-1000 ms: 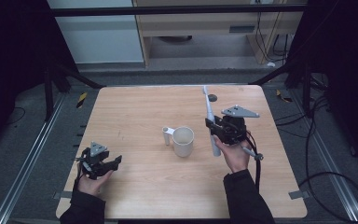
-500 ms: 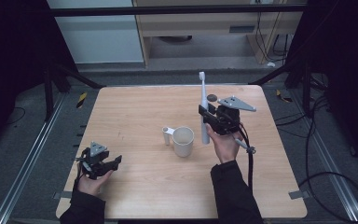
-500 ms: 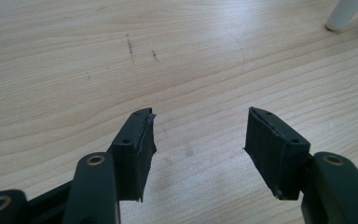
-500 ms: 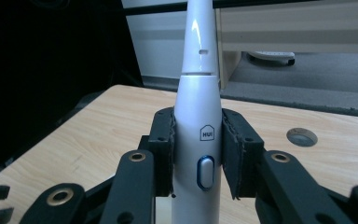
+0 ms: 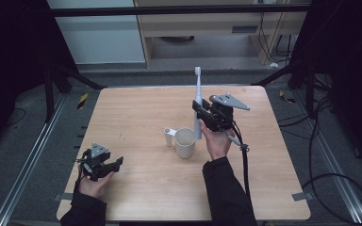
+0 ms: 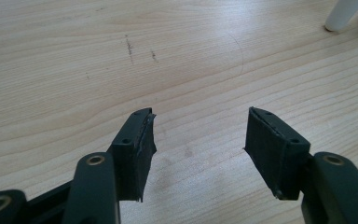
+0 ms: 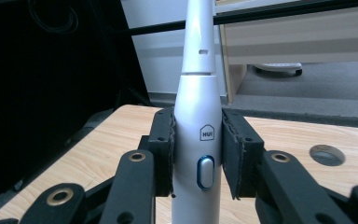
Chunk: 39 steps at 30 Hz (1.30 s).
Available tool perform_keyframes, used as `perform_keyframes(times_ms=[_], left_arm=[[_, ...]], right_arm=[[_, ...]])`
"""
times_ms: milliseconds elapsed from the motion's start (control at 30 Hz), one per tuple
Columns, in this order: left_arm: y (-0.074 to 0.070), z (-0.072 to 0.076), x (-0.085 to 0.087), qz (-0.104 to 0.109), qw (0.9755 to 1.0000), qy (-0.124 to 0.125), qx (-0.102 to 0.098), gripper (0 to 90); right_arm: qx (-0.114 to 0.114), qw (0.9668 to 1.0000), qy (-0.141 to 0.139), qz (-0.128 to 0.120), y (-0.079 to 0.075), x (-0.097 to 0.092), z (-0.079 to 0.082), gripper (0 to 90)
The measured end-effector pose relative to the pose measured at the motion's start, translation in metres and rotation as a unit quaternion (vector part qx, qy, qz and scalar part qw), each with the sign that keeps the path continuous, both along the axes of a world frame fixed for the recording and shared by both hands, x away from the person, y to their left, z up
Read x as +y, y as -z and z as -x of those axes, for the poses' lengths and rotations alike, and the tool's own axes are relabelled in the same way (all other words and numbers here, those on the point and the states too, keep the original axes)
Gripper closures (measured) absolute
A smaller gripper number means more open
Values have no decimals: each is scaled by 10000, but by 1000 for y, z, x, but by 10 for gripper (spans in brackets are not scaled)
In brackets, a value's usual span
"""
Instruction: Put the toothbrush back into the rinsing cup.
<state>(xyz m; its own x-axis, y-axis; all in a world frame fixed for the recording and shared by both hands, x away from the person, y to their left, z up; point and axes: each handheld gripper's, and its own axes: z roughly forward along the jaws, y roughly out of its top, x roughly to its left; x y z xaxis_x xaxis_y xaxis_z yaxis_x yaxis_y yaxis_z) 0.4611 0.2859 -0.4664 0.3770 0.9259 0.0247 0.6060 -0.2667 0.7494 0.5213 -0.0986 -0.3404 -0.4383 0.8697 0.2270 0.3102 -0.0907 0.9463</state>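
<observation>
Left hand: at the near left corner of the pale wooden table (image 5: 136, 108), a hand in a dark sleeve holds the left gripper (image 5: 104, 165) low over the wood.
Left gripper jaws: the two black jaws stand wide apart with nothing between them; in the left gripper view bare wood grain with a few faint dark marks lies beneath the left gripper (image 6: 198, 140).
Right hand: a little farther in, right of centre, the other hand holds the right gripper (image 5: 202, 115) raised above the table.
Right gripper jaws: clamped on the body of a white electric toothbrush with a blue-ringed button (image 7: 198, 140), one pad pressing on each side.
Toothbrush position: it stands upright in the right gripper (image 7: 197, 156), brush head (image 5: 198, 71) uppermost, its lower end just beside the rim of the cup.
Cup: a cream-white mug with a handle (image 5: 184, 142) sits on the table near the middle, just left of the right hand.
Far edge: beyond the table, a pale cabinet (image 5: 207, 28) stands against the wall.
</observation>
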Motion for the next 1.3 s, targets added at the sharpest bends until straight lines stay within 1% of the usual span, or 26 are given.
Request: perform_keyframes(times_ms=[267,533,700,833,1000,1300], left_arm=[[0,0,0,3,10000,2,-10,410],[0,0,0,-1,10000,7,-8,410],[0,0,0,-4,10000,8,-8,410],[0,0,0,-1,10000,4,-15,410],[0,0,0,-2,10000,5,-14,410],[0,0,0,-7,10000,7,-12,410]], right_arm=[[36,10000,-49,-27,9,15,-7,673],[80,9999,-79,-22,22,29,-11,673],[173,9998,-108,31,31,35,-13,672],[302,9994,-139,80,41,38,-14,673],[405,9989,-165,139,50,41,-14,672],[606,9975,-154,318,64,44,-14,670]])
